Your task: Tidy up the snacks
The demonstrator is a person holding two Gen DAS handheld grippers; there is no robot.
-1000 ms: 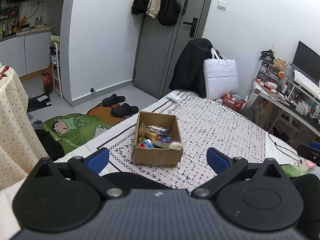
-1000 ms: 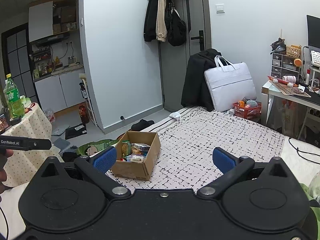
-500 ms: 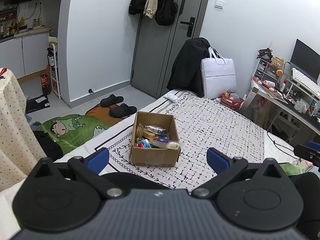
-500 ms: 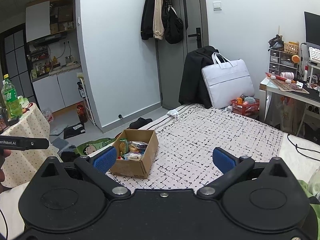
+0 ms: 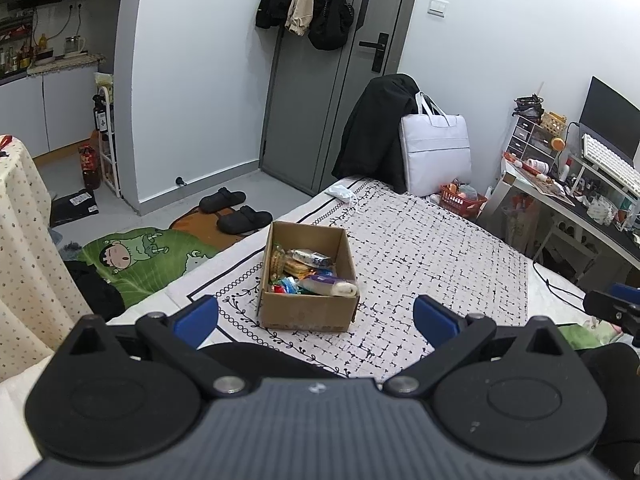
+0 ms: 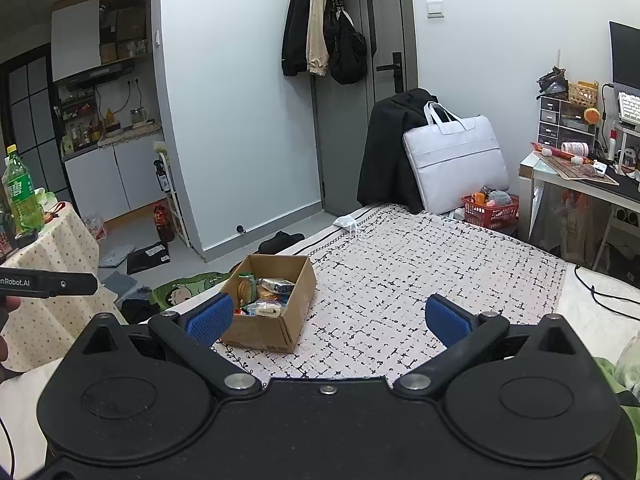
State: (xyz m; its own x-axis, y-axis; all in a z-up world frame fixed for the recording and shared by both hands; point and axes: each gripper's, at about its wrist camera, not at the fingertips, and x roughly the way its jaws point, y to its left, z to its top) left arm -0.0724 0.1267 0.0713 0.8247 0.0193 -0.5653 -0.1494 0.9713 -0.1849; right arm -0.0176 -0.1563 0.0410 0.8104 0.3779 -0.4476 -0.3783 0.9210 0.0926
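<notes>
Both the left tongs (image 5: 316, 318) and the right tongs (image 6: 328, 320) hung wide and empty above the bed (image 5: 440, 248), near the cardboard box (image 5: 310, 314) of snacks (image 5: 308, 272).

Black hand-held gripper (image 6: 327, 320) with blue fingertips (image 6: 210, 318).

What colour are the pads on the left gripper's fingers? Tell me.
Blue pads on black fingers, clearest in the left wrist view.

We can read "enRobot.AI" in white letters on the black bar (image 6: 48, 283) of the other gripper, cut off at the picture's edge.
</notes>
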